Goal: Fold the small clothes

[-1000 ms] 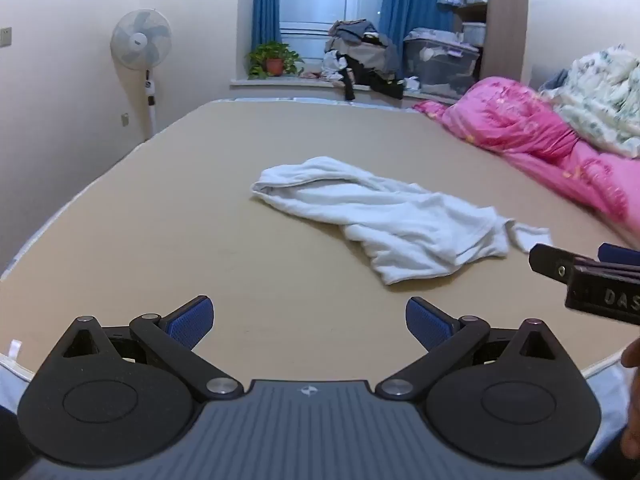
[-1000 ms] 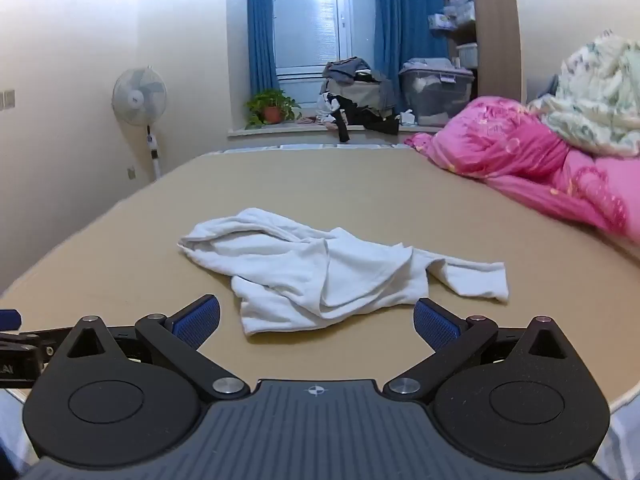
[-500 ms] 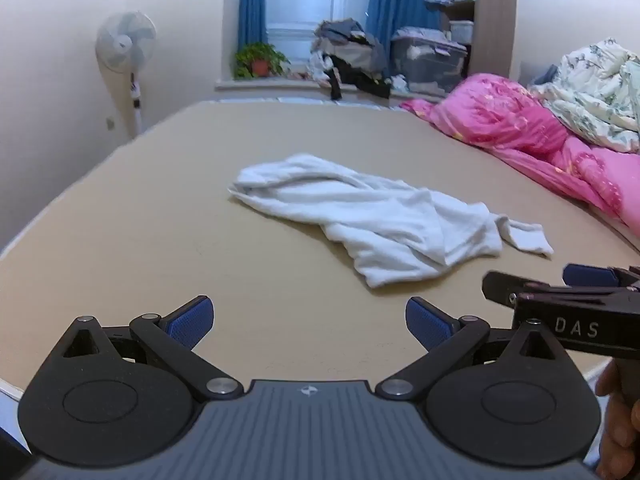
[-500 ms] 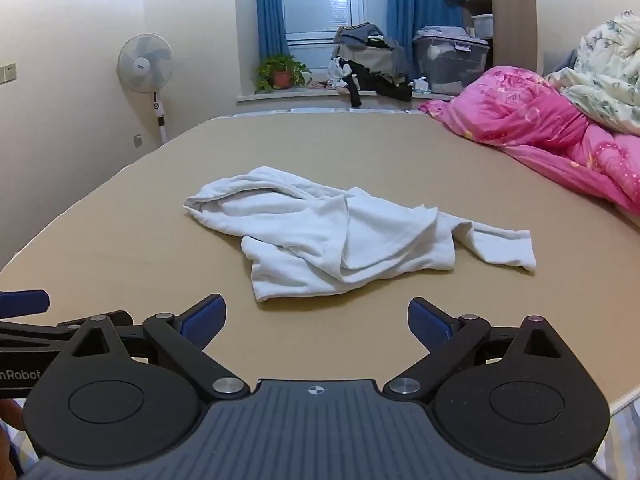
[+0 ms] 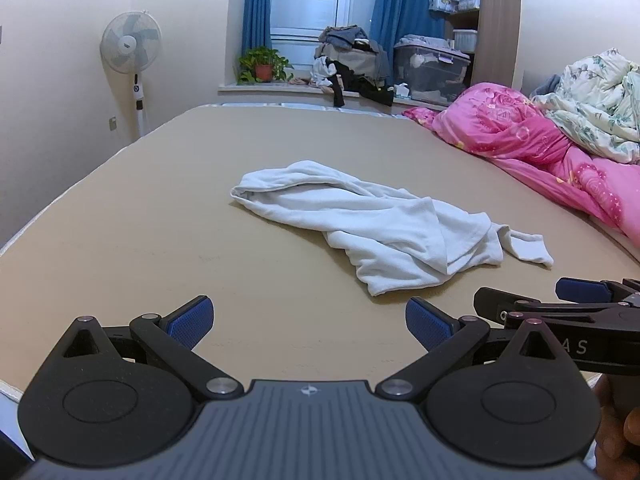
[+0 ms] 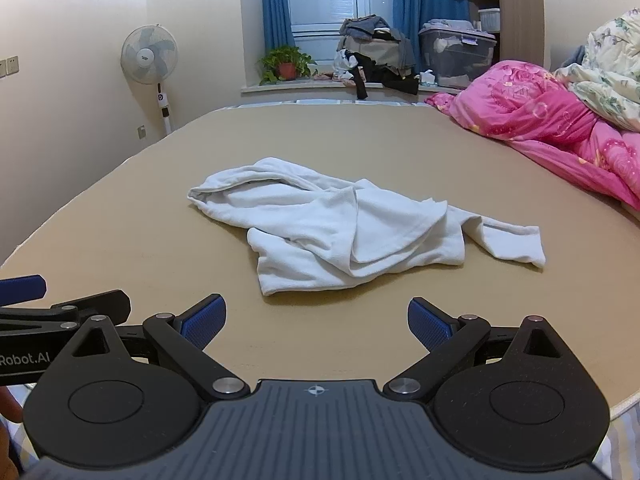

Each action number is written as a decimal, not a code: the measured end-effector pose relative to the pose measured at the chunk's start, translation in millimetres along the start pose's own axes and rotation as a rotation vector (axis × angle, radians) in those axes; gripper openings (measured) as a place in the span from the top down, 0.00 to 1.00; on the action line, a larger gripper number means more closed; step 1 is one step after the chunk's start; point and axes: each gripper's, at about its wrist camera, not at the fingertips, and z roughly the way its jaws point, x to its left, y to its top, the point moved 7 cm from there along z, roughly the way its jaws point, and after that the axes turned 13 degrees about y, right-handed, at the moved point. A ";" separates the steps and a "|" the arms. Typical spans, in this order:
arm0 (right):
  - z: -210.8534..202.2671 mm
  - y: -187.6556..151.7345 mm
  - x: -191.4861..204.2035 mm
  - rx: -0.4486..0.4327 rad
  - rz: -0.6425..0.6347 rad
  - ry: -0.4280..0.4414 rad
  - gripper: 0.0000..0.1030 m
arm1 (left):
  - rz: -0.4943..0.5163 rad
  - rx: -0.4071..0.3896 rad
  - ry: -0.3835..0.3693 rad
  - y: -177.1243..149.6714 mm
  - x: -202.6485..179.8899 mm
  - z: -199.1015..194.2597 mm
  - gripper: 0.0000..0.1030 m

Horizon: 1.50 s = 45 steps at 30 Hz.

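**White garment crumpled on the bed, both jaws spread**

A white garment (image 5: 372, 224) lies crumpled mid-bed (image 5: 160, 216), ahead of both grippers. Left gripper (image 5: 308, 322) and right gripper (image 6: 316, 320) hold their jaws spread, empty. A clear lidded bin (image 6: 458, 58) by the window holds clothes.

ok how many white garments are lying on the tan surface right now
1: a crumpled white garment lies mid-surface, ahead of both open grippers, touching neither. Nothing shows whether another piece is bundled inside it.
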 end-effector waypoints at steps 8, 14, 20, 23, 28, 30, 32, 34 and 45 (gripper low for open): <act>-0.2 -0.6 0.1 0.000 -0.002 -0.002 0.05 | 0.000 -0.002 -0.002 -1.0 0.0 -1.0 0.01; -0.6 -0.6 -0.2 -0.001 -0.001 -0.001 0.05 | 0.000 -0.002 -0.003 -1.5 -0.4 -1.6 0.01; -0.5 -0.7 -0.3 0.000 -0.002 -0.003 0.05 | 0.001 0.001 -0.001 -2.7 -1.3 -1.9 0.01; -0.4 -0.7 0.0 -0.001 -0.003 -0.003 0.05 | 0.001 0.001 -0.001 -3.0 -1.3 -2.1 0.01; -0.5 -0.7 0.3 0.000 -0.005 -0.004 0.05 | 0.001 0.001 0.000 -3.2 -1.9 -1.9 0.01; -0.4 -0.7 0.3 0.000 -0.006 -0.005 0.05 | 0.001 0.001 0.000 -3.2 -1.7 -1.8 0.01; -0.3 -0.7 0.4 0.000 -0.005 -0.004 0.05 | 0.000 0.001 -0.001 -3.2 -1.7 -1.8 0.01; -0.6 -0.4 0.7 0.000 -0.007 -0.006 0.05 | 0.001 0.001 0.000 -3.3 -1.8 -1.7 0.01; -0.5 -0.9 0.9 0.000 -0.009 -0.007 0.05 | 0.001 0.004 0.000 -4.1 -1.8 -1.8 0.01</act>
